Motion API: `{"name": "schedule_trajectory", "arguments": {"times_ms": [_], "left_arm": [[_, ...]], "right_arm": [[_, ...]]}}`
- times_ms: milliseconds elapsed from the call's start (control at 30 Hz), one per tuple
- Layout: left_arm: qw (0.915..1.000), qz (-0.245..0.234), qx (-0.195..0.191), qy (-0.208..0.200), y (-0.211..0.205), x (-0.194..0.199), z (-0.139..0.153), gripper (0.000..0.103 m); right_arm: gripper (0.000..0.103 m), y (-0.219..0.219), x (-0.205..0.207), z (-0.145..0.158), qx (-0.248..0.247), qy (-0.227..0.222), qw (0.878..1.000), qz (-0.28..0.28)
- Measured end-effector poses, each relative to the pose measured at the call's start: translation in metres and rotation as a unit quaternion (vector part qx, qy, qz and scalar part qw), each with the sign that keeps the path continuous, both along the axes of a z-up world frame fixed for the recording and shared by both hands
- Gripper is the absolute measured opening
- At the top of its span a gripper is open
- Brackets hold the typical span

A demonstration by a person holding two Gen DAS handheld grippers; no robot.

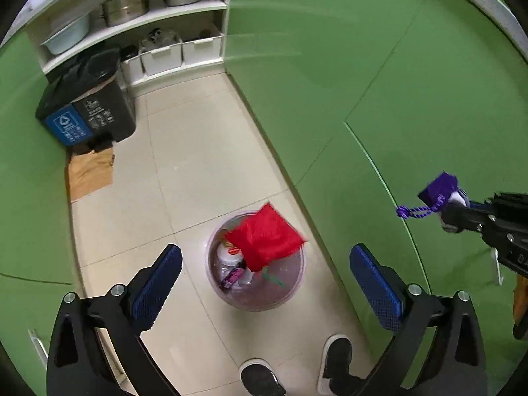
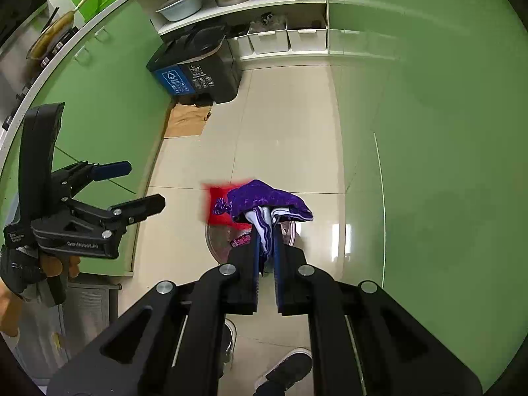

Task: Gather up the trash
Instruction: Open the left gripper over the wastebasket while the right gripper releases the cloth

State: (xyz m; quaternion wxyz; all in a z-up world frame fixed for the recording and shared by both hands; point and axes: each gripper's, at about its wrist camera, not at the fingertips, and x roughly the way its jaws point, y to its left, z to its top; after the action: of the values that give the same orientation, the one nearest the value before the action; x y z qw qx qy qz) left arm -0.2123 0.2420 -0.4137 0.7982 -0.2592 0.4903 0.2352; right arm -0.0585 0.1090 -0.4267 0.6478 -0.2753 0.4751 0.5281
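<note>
A small round clear bin (image 1: 255, 297) stands on the tiled floor and holds several pieces of trash. A red cloth bag (image 1: 265, 237) is in the air just above its rim, blurred. My left gripper (image 1: 264, 280) is open and empty above the bin. My right gripper (image 2: 265, 227) is shut on a purple drawstring pouch (image 2: 267, 198) and holds it high above the bin (image 2: 217, 241). The pouch also shows in the left wrist view (image 1: 440, 191), at the right. The red bag (image 2: 217, 204) lies behind the pouch in the right wrist view.
Green cabinet fronts (image 1: 396, 99) line both sides of the narrow floor. A black two-part waste bin (image 1: 85, 99) stands at the far left on cardboard (image 1: 90, 173). White shelves (image 1: 158, 16) with pots and boxes are at the back. The person's shoes (image 1: 335, 359) are near the bin.
</note>
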Motion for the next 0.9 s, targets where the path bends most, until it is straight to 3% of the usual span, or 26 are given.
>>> {"name": "schedule_trajectory", "arguments": {"times_ms": [400, 767, 833, 867, 900], "left_arm": [[0.9993, 0.035, -0.010, -0.012, 0.013, -0.028, 0.011, 0.098], [0.9976, 0.066, -0.002, -0.023, 0.030, -0.063, 0.006, 0.098], [0.9975, 0.067, 0.000, -0.023, 0.030, -0.067, 0.004, 0.098], [0.9974, 0.068, 0.001, -0.022, 0.031, -0.068, 0.003, 0.098], [0.9974, 0.069, 0.002, -0.022, 0.030, -0.069, 0.002, 0.098]], "right_arm": [[0.007, 0.014, -0.019, -0.015, -0.011, 0.009, 0.999, 0.035], [0.007, 0.056, -0.044, -0.057, -0.013, 0.031, 0.995, 0.090], [0.011, 0.062, -0.046, -0.066, -0.015, 0.033, 0.995, 0.092], [0.027, 0.063, -0.046, -0.069, -0.016, 0.035, 0.995, 0.092], [0.073, 0.065, -0.046, -0.071, -0.014, 0.033, 0.995, 0.089]]}}
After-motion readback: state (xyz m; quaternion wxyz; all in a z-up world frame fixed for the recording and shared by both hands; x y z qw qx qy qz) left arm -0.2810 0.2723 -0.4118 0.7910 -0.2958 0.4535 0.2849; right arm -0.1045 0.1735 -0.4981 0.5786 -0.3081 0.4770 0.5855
